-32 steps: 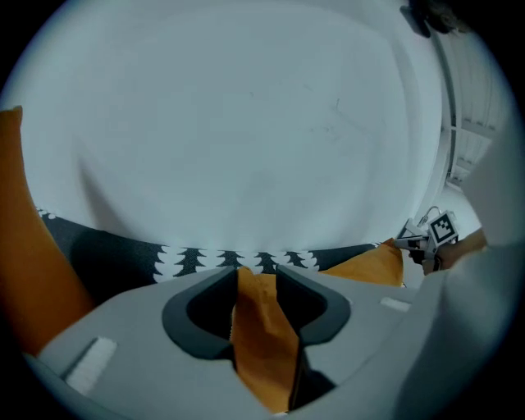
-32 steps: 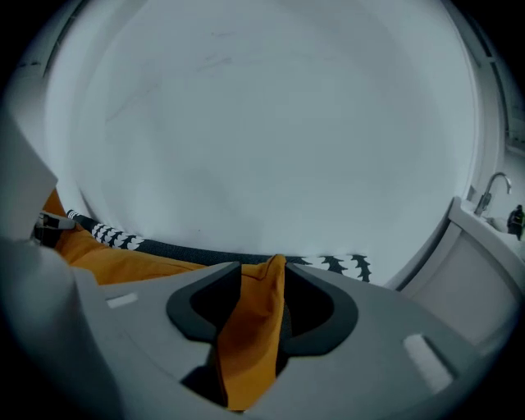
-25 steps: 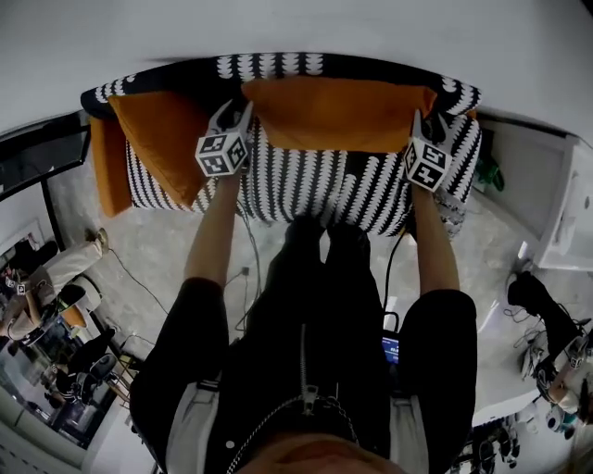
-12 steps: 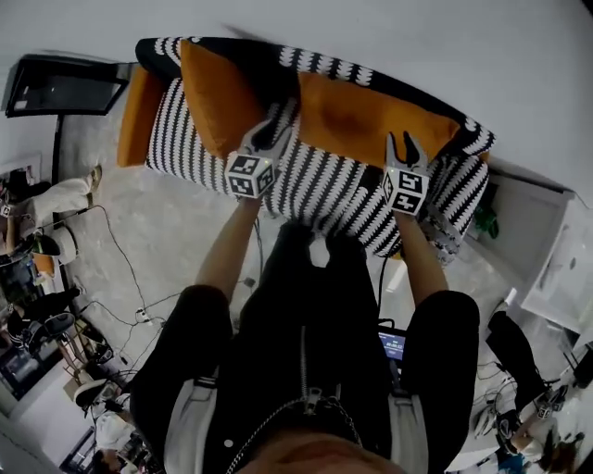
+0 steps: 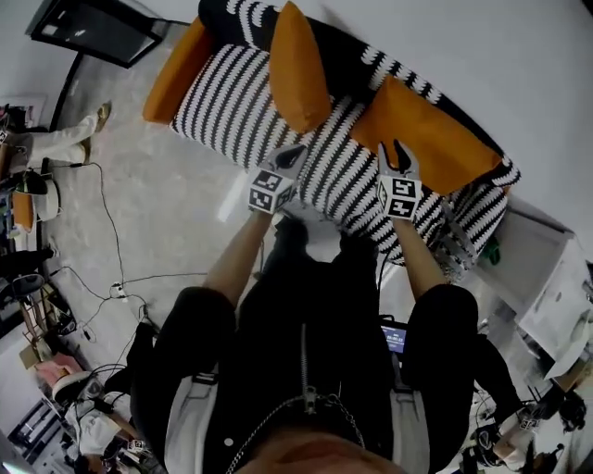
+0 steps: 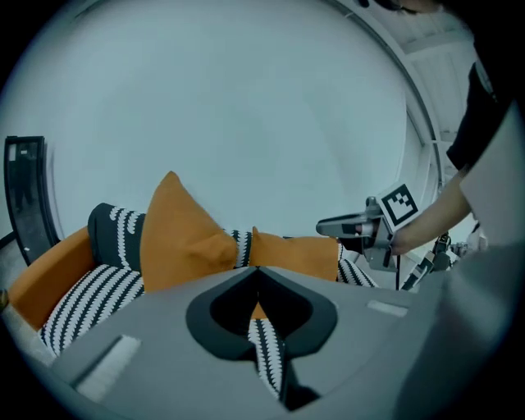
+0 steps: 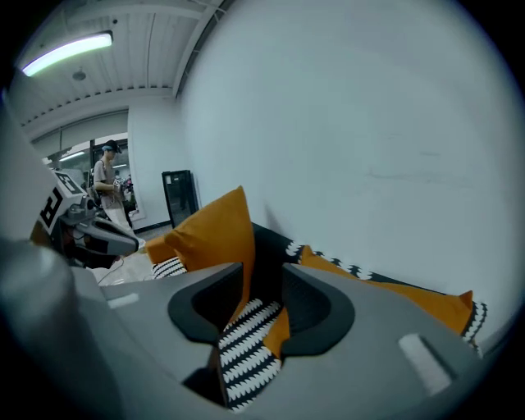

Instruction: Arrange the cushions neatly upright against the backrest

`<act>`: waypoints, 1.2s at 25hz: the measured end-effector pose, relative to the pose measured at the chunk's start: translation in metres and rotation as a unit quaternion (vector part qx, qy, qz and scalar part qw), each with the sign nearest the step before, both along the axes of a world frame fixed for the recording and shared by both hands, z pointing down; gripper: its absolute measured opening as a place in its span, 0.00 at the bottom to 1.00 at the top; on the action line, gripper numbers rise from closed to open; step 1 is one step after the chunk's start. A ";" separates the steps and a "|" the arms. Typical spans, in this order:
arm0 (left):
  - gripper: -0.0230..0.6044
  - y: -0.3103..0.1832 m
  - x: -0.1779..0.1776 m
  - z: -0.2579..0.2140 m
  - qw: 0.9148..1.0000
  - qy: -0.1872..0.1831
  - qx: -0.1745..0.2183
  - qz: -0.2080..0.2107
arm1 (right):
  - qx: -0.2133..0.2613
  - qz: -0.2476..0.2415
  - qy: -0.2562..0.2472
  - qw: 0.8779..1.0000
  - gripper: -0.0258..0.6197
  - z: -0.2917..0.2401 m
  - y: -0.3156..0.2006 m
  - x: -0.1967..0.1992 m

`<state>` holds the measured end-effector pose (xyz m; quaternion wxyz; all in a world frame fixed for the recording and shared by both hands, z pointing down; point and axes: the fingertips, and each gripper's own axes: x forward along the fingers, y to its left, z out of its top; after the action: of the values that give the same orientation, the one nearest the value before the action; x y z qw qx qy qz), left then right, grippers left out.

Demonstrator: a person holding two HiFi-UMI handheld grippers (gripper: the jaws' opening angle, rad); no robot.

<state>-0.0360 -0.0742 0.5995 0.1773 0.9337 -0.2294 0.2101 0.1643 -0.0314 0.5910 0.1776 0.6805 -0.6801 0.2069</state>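
A black-and-white striped sofa holds two orange cushions. One cushion stands on edge near the middle of the backrest. The other cushion leans along the backrest at the right. My left gripper hovers over the seat's front, shut with nothing in it; its tips meet. My right gripper hangs before the right cushion, open, and its jaws have just been closing with nothing between them. Through the right gripper I see the standing cushion and striped seat.
An orange side panel ends the sofa at the left. A dark screen stands beyond it. Cables trail over the floor at the left. A white cabinet is at the right. A person stands far back.
Both grippers have drawn back from the cushions to the front of the seat. The left jaws have gone from open to shut. The head view has swung, so the sofa now lies slanted.
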 end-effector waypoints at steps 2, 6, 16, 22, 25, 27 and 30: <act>0.05 0.000 -0.051 -0.001 1.000 -0.005 0.001 0.009 | 0.003 -0.014 0.003 1.000 0.24 -0.008 -0.013 -0.050; 0.05 -0.014 -0.142 -0.010 1.000 0.001 0.006 0.010 | 0.020 -0.012 0.002 1.000 0.24 -0.036 -0.047 -0.127; 0.05 -0.073 -0.251 -0.022 0.998 0.015 0.026 -0.047 | 0.043 -0.052 0.029 0.997 0.26 -0.071 -0.116 -0.233; 0.05 -0.101 -0.272 -0.015 0.998 0.009 0.018 -0.057 | 0.052 -0.051 0.048 0.996 0.29 -0.083 -0.165 -0.236; 0.05 -0.126 -0.279 -0.015 0.998 0.005 0.016 -0.054 | 0.055 -0.040 0.053 0.996 0.30 -0.091 -0.203 -0.231; 0.05 -0.147 -0.279 -0.018 0.999 0.003 0.018 -0.051 | 0.051 -0.032 0.057 0.997 0.31 -0.090 -0.232 -0.224; 0.05 -0.185 -0.269 -0.022 0.999 -0.002 0.021 -0.046 | 0.036 -0.015 0.060 0.997 0.32 -0.083 -0.276 -0.206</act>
<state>-0.3050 -0.2593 0.5773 0.1666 0.9255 -0.2763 0.1984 -0.0415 -0.3073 0.5082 0.1967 0.6875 -0.6852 0.1384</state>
